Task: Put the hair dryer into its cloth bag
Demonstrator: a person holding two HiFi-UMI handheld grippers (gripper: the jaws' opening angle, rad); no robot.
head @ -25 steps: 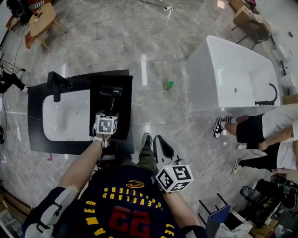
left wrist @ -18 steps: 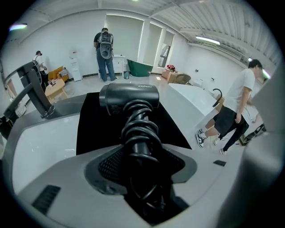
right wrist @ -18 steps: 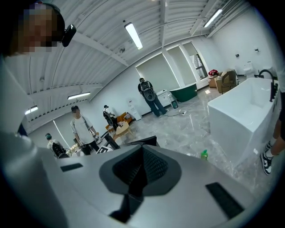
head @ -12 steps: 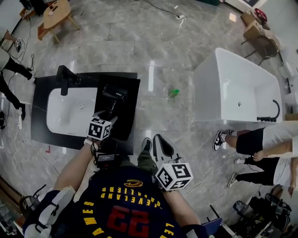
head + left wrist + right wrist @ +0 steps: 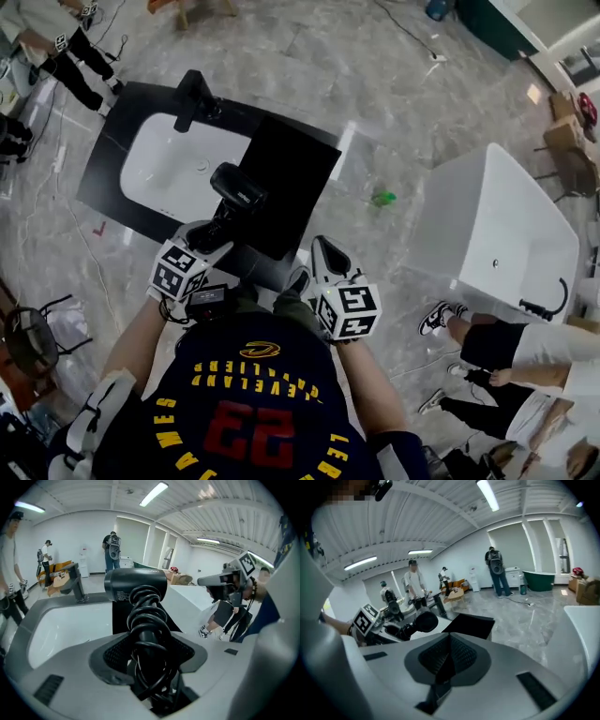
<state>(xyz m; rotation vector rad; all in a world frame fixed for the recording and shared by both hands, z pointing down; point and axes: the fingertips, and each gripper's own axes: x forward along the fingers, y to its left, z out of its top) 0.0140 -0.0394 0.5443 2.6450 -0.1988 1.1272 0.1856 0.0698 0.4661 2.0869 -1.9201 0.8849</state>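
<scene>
In the head view, the left gripper (image 5: 219,231) holds one hair dryer (image 5: 238,187) by its handle. The dryer is matte black with a short, stubby barrel, and it sits over the line where the basin meets the cloth bag (image 5: 289,178). The single bag is a flat black square of fabric lying on a dark, glossy counter (image 5: 108,164). The counter has one smooth white oval basin (image 5: 173,169) and one angular black faucet (image 5: 192,94). The right gripper (image 5: 326,257) hangs near the person's waist, apart from the dryer, with its fingers pressed together. Each of the two grippers carries a white cube with square markers. On the grey marbled floor (image 5: 309,56) stand one glossy white bathtub (image 5: 497,234) and one small green object (image 5: 382,198). In the left gripper view, the textured dark pads pinch the dryer's handle, which is wound with several tight loops of thick black rubbery cord (image 5: 147,616). The barrel rises above the handle, cylindrical, with a small printed label. The black bag shows behind it on the counter. In the right gripper view, the ribbed pads meet in one line with nothing between them. Off to the left, the dryer's round barrel end juts from the other gripper beside the bag, and several people (image 5: 497,571) stand far back.
</scene>
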